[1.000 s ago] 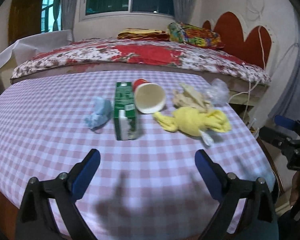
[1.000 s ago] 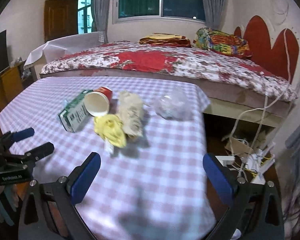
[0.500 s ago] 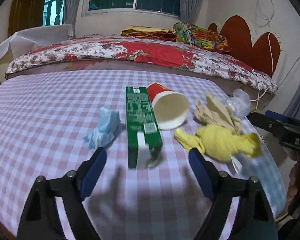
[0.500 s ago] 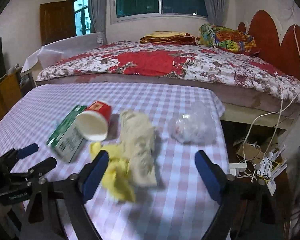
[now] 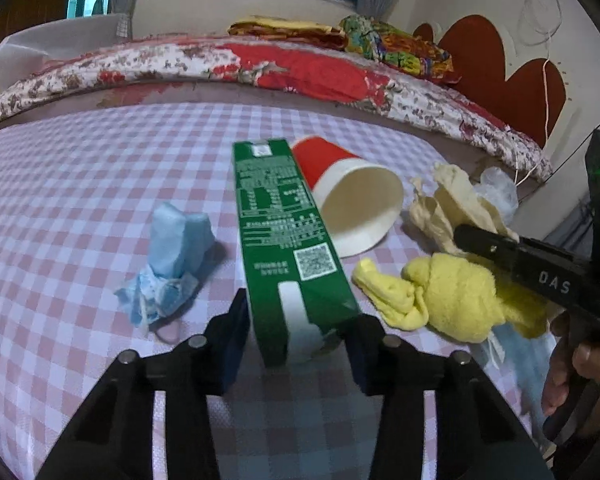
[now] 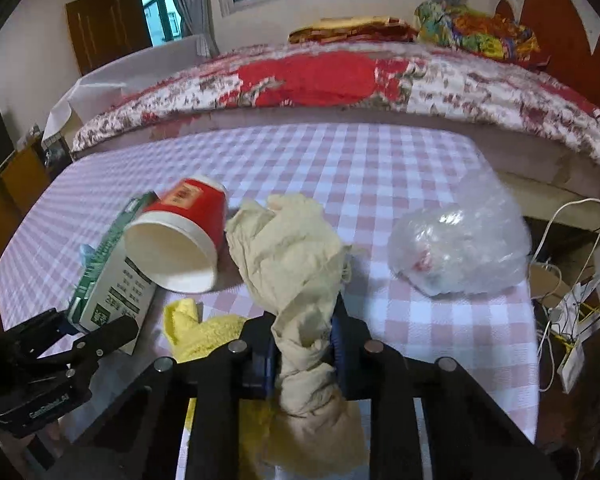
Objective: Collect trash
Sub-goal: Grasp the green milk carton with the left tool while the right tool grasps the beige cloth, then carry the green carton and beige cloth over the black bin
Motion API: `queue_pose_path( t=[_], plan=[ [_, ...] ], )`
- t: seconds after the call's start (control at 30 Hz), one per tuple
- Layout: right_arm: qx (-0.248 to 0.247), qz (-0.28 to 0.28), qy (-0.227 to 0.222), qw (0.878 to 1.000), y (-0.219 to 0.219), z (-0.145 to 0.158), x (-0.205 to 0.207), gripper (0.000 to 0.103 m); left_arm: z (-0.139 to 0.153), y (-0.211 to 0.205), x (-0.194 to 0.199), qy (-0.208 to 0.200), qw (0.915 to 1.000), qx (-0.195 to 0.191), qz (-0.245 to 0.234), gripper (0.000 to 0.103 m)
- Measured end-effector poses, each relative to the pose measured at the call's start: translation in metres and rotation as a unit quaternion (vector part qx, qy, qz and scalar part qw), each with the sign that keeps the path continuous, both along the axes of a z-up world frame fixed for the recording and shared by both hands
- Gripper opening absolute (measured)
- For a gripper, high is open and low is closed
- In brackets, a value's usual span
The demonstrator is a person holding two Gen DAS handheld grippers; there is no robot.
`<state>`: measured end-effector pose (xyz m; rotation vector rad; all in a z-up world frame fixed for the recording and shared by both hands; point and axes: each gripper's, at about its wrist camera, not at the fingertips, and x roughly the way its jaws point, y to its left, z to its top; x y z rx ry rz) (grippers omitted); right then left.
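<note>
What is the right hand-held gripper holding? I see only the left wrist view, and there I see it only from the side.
Observer: The right hand-held gripper is shut on the twisted lower part of the beige rag.
Operator: Does the plastic bag touch that rag?
Observer: No. The clear plastic bag lies apart, to the right of the rag, with bare tablecloth between them.
Operator: Is the red cup plain?
Observer: No. The red cup has a label on its side.
</note>
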<state>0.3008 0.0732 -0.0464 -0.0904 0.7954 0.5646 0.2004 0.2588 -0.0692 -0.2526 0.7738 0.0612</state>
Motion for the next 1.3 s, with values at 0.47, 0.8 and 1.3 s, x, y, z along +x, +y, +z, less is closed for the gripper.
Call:
queue_pose_path(
  t=[0.47, 0.8, 1.3],
  plan=[
    [0.015, -0.024, -0.057, 0.998, -0.046, 0.044, -0.049, 0.022, 0.048, -0.006, -0.046, -0.074, 0.9966, 0.033, 0.01, 0.039],
    [0.027, -0.068, -0.06, 0.996, -0.103, 0.046, -0.075, 0.022, 0.062, -0.036, -0.062, -0.093, 0.9946, 0.044, -0.016, 0.039],
    [0.018, -0.174, -0.072, 0.982, -0.237, 0.052, -0.127, 0.022, 0.081, -0.139, -0.063, -0.114, 0.9859, 0.034, -0.117, 0.039]
  ],
)
